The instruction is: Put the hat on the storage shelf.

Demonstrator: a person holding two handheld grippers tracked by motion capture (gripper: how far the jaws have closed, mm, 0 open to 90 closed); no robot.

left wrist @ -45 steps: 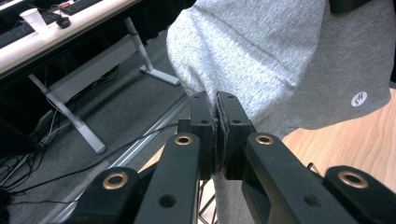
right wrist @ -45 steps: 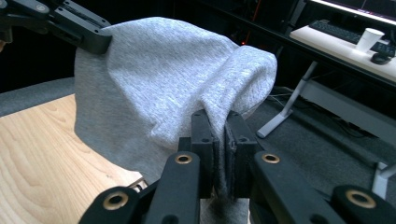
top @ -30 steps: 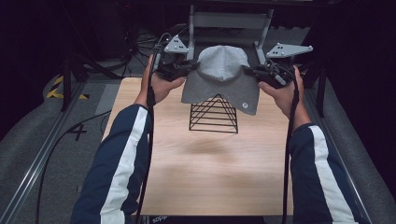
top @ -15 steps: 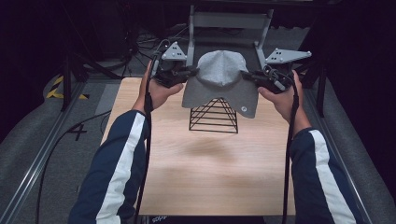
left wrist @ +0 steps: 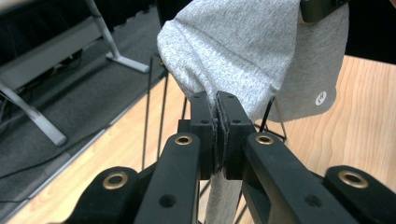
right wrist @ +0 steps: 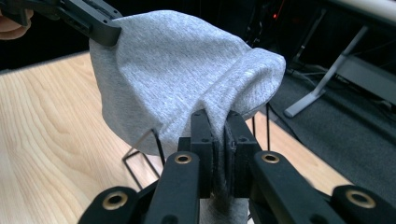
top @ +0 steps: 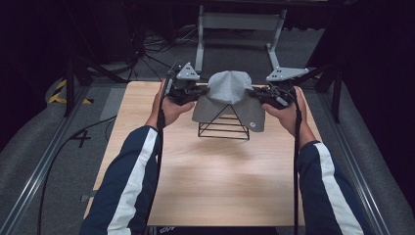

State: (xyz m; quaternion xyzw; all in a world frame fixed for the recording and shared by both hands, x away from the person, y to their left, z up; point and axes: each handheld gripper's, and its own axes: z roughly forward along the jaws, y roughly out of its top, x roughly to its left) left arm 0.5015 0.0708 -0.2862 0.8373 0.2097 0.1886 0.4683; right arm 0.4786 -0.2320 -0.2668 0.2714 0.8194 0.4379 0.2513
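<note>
A grey knit beanie [top: 228, 95] with a small white round logo hangs over a black wire pyramid stand [top: 224, 128] at the far middle of the wooden table [top: 205, 181]. My left gripper [top: 201, 90] is shut on the beanie's left edge, and my right gripper [top: 254, 93] is shut on its right edge. In the left gripper view the grey fabric [left wrist: 233, 51] is pinched between the black jaws [left wrist: 217, 126]. In the right gripper view the beanie [right wrist: 177, 70] is likewise clamped in the jaws [right wrist: 218, 140], with the stand's wires [right wrist: 144, 154] under it.
A grey metal frame [top: 240, 29] stands on the dark floor beyond the table's far edge. Cables trail from both grippers along the person's striped sleeves [top: 127, 191]. Rails run along both sides of the table.
Both grippers have come down with the beanie, which now sits lower over the wire stand, its top draped on the stand's peak.
</note>
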